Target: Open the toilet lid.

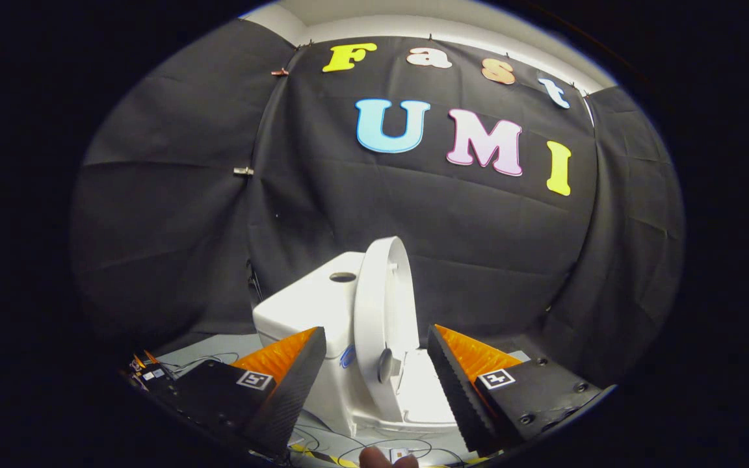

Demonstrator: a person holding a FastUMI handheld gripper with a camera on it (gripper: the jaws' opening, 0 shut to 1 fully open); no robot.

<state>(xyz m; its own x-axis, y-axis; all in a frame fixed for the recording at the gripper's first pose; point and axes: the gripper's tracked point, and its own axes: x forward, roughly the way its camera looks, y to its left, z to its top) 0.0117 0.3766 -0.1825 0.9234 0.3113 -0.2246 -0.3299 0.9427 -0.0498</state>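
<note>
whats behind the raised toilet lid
The white tank stands behind the upright lid, a round hole on its top. The lid covers the tank's right part. The open gripper touches nothing.

Toilet (322, 325) ahead of the gripper (374, 370), lid (381, 305) raised.
Lid stands upright at 12 o'clock between the spread fingers; tank (313, 296) at 11 o'clock, behind it.

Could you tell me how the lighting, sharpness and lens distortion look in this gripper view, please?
Gripper view: strong fisheye bending, the cloth wall bowing outward; even light, the white toilet and its raised lid bright without harsh glare; the open tool frames them, its fingers dark and slightly soft; cables on the floor dim.
</note>
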